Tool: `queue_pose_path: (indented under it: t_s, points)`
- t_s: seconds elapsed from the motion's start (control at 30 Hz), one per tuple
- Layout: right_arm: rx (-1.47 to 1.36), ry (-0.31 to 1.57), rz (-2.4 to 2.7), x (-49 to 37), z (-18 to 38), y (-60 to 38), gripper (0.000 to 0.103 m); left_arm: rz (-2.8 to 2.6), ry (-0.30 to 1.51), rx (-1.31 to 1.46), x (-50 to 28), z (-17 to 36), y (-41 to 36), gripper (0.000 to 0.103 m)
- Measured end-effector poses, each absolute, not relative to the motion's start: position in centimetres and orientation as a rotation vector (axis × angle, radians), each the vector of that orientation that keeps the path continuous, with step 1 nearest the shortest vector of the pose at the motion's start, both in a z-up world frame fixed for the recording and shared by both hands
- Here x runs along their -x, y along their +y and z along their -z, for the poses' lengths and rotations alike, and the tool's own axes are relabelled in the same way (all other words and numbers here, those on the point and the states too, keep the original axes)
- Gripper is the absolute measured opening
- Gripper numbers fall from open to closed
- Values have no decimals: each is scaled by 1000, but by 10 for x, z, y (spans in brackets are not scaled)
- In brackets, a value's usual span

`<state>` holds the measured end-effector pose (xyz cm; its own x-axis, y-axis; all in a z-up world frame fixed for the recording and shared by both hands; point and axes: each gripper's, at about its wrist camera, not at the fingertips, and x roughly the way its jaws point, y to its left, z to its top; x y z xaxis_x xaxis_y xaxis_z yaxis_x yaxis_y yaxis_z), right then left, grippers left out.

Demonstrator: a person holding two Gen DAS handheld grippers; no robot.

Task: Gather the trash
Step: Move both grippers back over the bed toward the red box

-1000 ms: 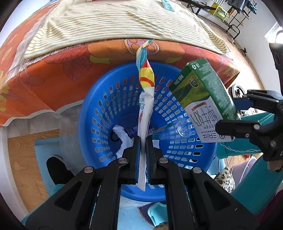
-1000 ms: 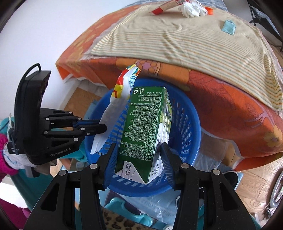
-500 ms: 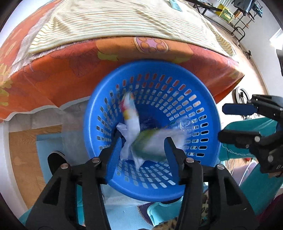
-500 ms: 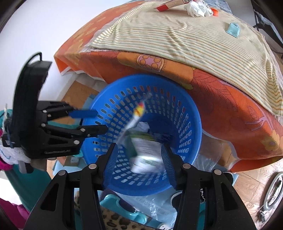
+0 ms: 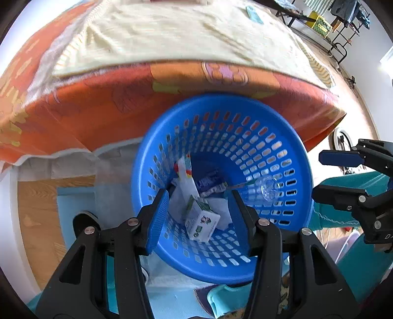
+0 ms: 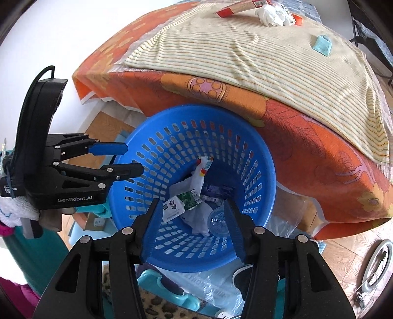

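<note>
A blue slotted basket (image 5: 245, 103) stands on the floor against the table. In it lie a green-and-white carton (image 5: 202, 220), a colourful wrapper (image 5: 185, 171), a clear plastic cup (image 5: 269, 189) and white paper. My left gripper (image 5: 199, 198) hangs open above the basket's near side, holding nothing. At the right edge my right gripper (image 5: 318, 175) is open too. In the right wrist view the right gripper (image 6: 192, 206) stands open over the carton (image 6: 181, 203) inside the basket (image 6: 196, 109). The left gripper (image 6: 133, 159) is open at the basket's left rim.
The table (image 6: 319, 147) wears an orange flowered cloth under a striped one. On its far side lie crumpled white tissue (image 6: 270, 14), a red packet (image 6: 240, 7) and a teal packet (image 6: 323, 45). A dark shoe (image 5: 84, 220), teal items and a plastic bag (image 6: 211, 282) crowd the floor.
The left gripper let go of the wrapper and the right let go of the carton. Both pieces dropped into the basket and now lie at its bottom.
</note>
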<state>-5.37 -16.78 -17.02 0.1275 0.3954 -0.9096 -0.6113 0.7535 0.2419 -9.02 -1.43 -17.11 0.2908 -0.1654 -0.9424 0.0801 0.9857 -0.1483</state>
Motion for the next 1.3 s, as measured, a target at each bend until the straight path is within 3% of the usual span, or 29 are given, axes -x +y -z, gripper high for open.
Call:
queue_pose_path:
  t_s: [0.27,0.5,0.6,0.67,1.3]
  points:
    - [205,1157,-715,48,150,-171,50,134,1084,2,75,120,-17,51]
    - [154,1012,-669,26,107,-187,50,76,803,-137,55,48,-19,52]
    - [136,940,-628,13,88,-196,58,91,719,-195,40,27,-21,75]
    - [121,909,-605,3,79,-202,73,111,694,-201,31,20,-19,80]
    - [-82,877,-448,-136,70,-256,73,305,877,-76,-178,34,7,82]
